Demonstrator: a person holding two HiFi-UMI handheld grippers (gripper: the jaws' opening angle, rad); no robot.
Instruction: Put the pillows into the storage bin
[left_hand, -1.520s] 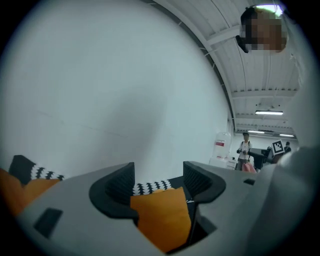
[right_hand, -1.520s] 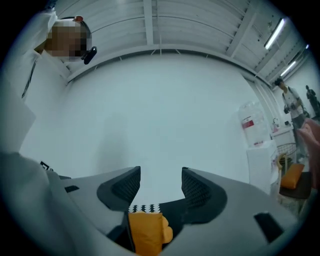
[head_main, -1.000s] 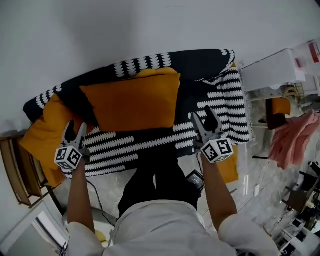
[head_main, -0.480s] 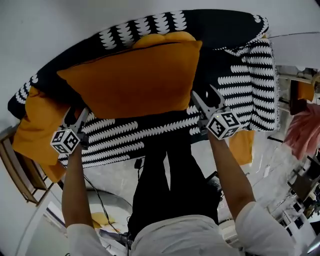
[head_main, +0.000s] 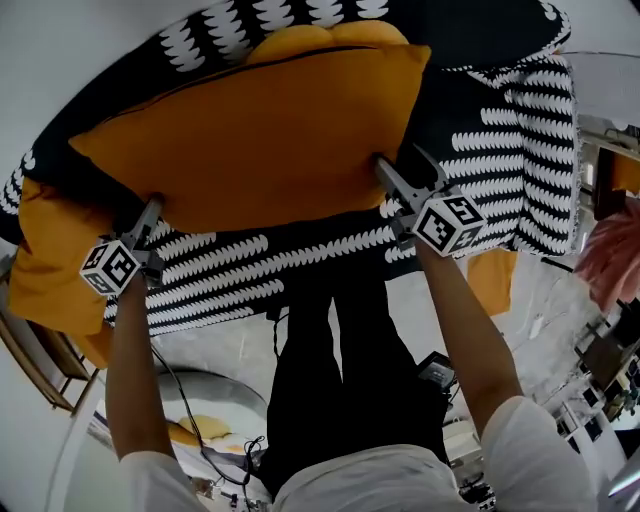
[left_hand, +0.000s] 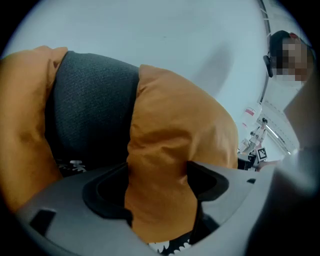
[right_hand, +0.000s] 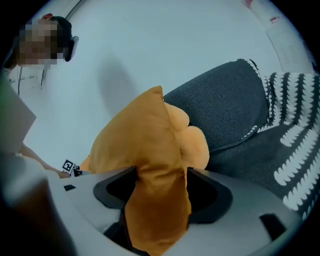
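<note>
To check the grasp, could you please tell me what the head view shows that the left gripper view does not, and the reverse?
Only the head view shows the full width of the orange pillow, the person's legs and the floor. Only the left gripper view shows the pillow's corner between the jaws of the left gripper; they stand open and have just been opening. Both show that pillow, the left gripper and the black-and-white throw.

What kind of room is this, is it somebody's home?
Looks like a living-room corner, maybe staged in a workspace: a dark sofa, a big orange pillow, a black-and-white throw, with cluttered gear beside.
</note>
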